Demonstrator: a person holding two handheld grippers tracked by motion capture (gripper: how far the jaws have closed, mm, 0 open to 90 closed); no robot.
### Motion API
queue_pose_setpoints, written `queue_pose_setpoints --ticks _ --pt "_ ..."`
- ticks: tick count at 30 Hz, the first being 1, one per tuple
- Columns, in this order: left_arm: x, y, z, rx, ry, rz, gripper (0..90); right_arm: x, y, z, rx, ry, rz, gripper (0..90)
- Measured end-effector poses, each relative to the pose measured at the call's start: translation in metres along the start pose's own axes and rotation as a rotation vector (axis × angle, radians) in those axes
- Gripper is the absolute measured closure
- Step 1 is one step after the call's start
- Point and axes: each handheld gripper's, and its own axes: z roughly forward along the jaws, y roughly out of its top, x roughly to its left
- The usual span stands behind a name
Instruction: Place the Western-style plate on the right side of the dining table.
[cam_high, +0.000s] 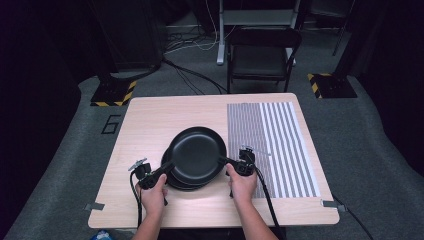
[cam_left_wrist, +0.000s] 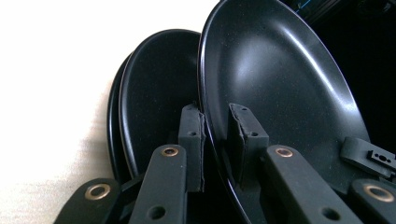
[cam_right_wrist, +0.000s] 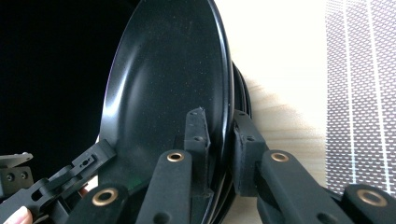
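Note:
A black plate (cam_high: 196, 152) hangs tilted just above a short stack of black plates (cam_high: 175, 182) in the middle of the wooden table (cam_high: 150, 115). My left gripper (cam_high: 167, 167) is shut on its left rim and my right gripper (cam_high: 226, 161) on its right rim. In the left gripper view the rim of the held plate (cam_left_wrist: 280, 79) runs between the pads of the left gripper (cam_left_wrist: 215, 140), with the stack (cam_left_wrist: 154, 93) behind. In the right gripper view the right gripper (cam_right_wrist: 220, 140) clamps the same plate (cam_right_wrist: 163, 84) above the stack (cam_right_wrist: 243, 100).
A grey-and-white striped mat (cam_high: 272, 145) covers the right part of the table, close to my right hand. A black folding chair (cam_high: 262, 55) stands beyond the far edge. Bare wood lies left of and behind the plates.

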Motion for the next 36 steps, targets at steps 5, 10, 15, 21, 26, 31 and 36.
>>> queue_pose_setpoints --ticks 5,10,15,21,26,31,36 --pt "-0.004 0.005 -0.002 -0.005 -0.005 0.013 76.3 0.004 0.004 -0.002 -0.011 0.000 -0.014 78.5" --pt "-0.008 0.010 -0.004 -0.023 -0.019 0.013 76.3 0.012 0.009 -0.007 -0.017 0.000 -0.037 78.5" --pt "-0.011 0.014 -0.006 -0.027 -0.024 0.015 76.2 0.016 0.013 -0.009 -0.019 0.001 -0.044 78.4" --pt "-0.016 0.020 -0.007 -0.034 -0.025 0.021 76.2 0.020 0.016 -0.013 -0.027 0.010 -0.056 78.3" --pt "-0.020 0.025 -0.008 -0.034 -0.032 0.035 76.3 0.022 0.020 -0.016 -0.024 0.017 -0.059 78.2" --pt "-0.026 0.029 -0.007 -0.040 -0.042 0.043 76.3 0.023 0.024 -0.020 -0.030 0.017 -0.059 78.2" --pt "-0.032 0.031 -0.004 -0.042 -0.053 0.051 76.3 0.023 0.028 -0.026 -0.043 0.017 -0.064 78.1"
